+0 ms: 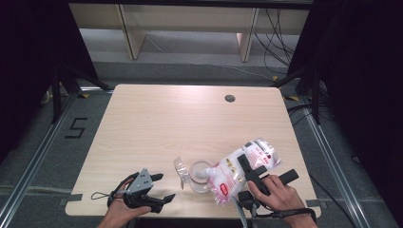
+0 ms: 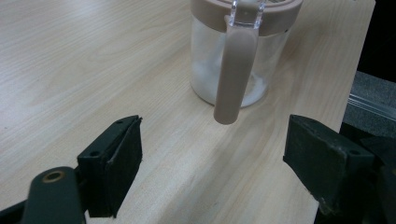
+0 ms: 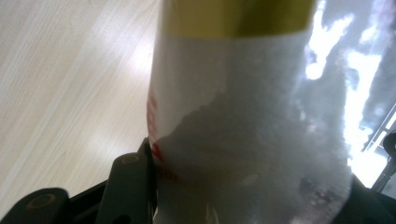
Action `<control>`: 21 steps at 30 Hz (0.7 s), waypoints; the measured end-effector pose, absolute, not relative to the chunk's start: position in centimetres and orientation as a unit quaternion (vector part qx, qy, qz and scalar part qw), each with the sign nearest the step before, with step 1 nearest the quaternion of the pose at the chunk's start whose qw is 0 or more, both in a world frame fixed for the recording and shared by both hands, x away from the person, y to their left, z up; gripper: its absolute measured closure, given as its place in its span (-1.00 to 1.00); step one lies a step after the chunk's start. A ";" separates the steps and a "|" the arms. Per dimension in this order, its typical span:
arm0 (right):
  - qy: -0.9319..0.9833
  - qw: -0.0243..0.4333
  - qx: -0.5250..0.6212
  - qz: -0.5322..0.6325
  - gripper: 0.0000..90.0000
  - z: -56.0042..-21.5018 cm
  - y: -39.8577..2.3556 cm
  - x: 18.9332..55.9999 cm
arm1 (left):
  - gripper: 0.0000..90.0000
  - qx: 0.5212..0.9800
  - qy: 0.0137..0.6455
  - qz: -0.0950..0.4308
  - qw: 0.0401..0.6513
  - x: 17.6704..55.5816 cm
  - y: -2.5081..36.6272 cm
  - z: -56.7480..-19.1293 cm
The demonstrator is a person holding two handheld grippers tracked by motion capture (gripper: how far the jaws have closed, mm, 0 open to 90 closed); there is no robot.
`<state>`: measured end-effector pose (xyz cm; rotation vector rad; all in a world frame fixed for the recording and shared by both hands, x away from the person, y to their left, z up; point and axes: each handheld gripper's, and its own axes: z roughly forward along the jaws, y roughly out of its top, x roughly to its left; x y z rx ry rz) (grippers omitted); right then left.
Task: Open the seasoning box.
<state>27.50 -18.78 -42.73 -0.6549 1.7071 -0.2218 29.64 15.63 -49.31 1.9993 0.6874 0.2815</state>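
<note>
1 bag (image 1: pixel 242 166), white powder, tilted over 1 jar (image 1: pixel 200 176): pinched in my right gripper (image 1: pixel 252 176). My left gripper (image 1: pixel 161 187): jaws spread, beside jar, touching nothing.

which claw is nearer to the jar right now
Right. The right claw grips the white bag, tipped over the clear jar, just beside it. The left claw sits open on the jar's other side, a gap away.

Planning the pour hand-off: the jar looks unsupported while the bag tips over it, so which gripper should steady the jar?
Left. The left gripper is open and free, facing the jar; the right gripper clamps the bag.
</note>
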 end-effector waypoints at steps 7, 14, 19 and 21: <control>0.742 0.603 -0.277 -0.088 0.18 -43.0 -18.9 27.7 | -0.58 0.822 0.281 0.113 0.482 29.7 15.7 -49.3; 0.742 0.604 -0.280 -0.078 0.19 -42.9 -19.0 27.7 | -0.58 0.821 0.282 0.115 0.483 29.7 15.6 -49.3; 0.747 0.606 -0.263 -0.072 0.19 -43.0 -19.1 27.6 | -0.58 0.821 0.282 0.115 0.483 29.7 15.6 -49.3; 0.744 0.608 -0.268 -0.075 0.19 -43.0 -19.1 27.6 | -0.58 0.822 0.281 0.116 0.481 29.7 15.7 -49.3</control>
